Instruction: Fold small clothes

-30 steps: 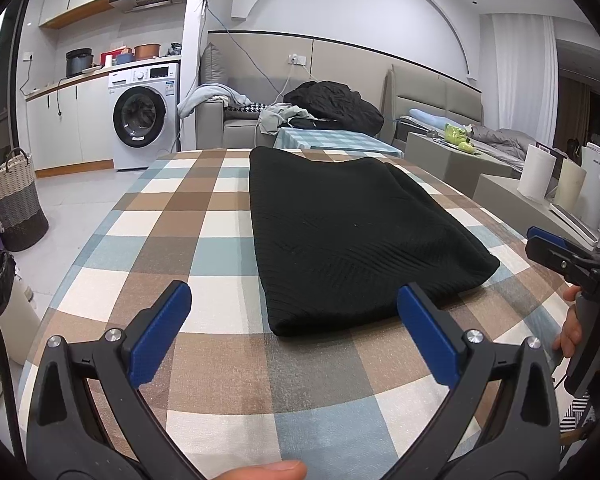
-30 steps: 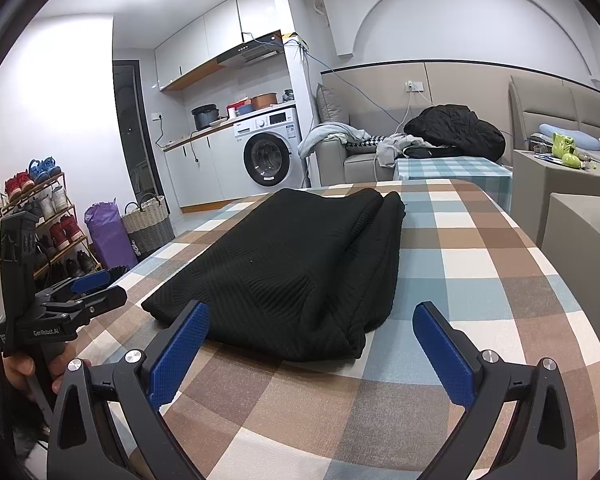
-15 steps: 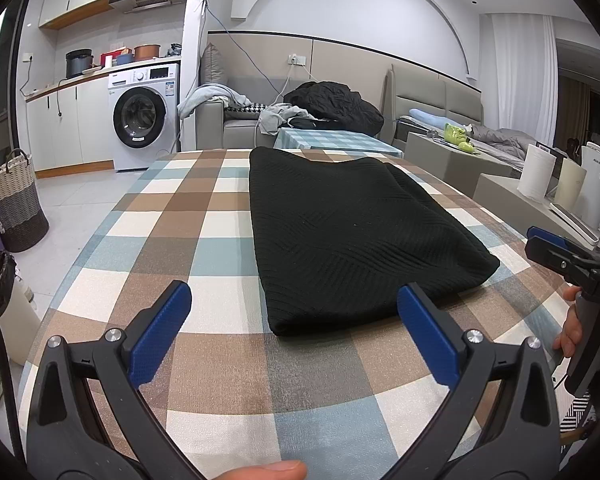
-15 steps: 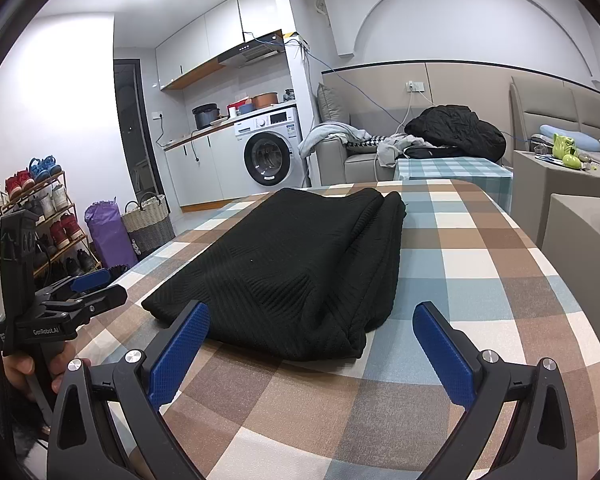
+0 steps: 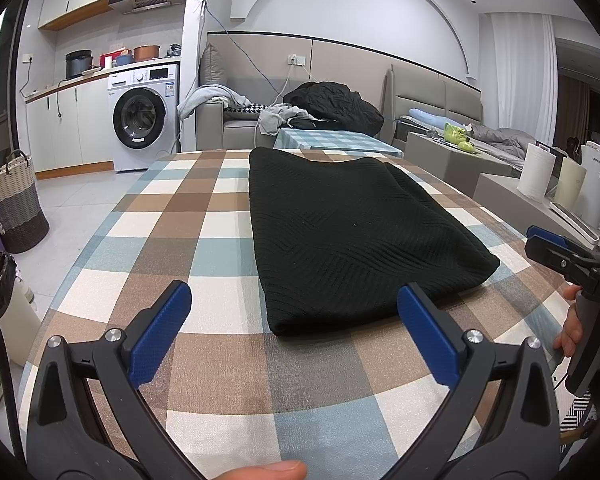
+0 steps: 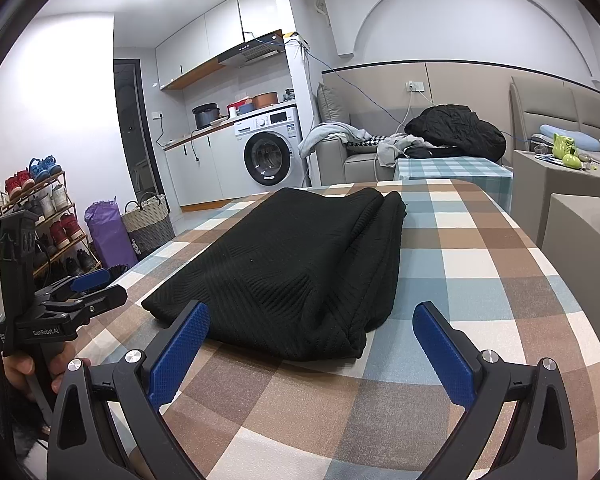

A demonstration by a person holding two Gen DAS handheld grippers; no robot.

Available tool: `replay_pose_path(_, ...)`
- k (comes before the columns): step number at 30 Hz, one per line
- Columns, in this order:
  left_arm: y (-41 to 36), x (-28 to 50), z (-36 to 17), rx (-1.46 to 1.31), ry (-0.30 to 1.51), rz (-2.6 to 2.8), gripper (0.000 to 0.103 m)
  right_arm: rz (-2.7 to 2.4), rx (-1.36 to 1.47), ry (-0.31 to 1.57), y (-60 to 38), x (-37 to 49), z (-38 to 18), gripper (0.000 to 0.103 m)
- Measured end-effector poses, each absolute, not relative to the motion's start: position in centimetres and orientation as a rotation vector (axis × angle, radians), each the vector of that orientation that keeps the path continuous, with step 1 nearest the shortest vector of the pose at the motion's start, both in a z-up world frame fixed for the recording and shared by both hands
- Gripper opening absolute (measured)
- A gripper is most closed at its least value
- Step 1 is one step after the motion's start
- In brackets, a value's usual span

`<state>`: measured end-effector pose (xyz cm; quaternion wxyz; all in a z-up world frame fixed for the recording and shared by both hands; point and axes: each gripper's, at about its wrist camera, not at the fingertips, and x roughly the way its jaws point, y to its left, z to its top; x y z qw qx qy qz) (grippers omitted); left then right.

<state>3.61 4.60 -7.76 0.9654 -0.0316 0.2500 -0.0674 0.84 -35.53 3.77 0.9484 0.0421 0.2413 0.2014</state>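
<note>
Over at the left, the left gripper (image 5: pixel 294 330) hangs just above the checked tabletop (image 5: pixel 172 232), its blue-padded jaws spread wide with nothing between them. In the middle lies the black knit garment (image 5: pixel 352 236), folded into a long slab, its near edge just ahead of both tools. To the right, the right gripper (image 6: pixel 310 346) likewise has its jaws wide apart and empty, close to the garment's near corner.

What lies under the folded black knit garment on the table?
The black knit garment rests flat on the checked tablecloth, whose squares show all around it. Whatever is directly beneath the garment is covered and cannot be seen.
</note>
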Motion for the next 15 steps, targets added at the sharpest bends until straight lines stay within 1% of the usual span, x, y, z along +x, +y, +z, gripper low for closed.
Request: replay_pose_path(15, 4.55, 3.59, -7.79, -0.062, 0.505, -0.137, 0.103, 0.409, 0.085, 0.492, -35.48, 0.79, 3.8, 0.103)
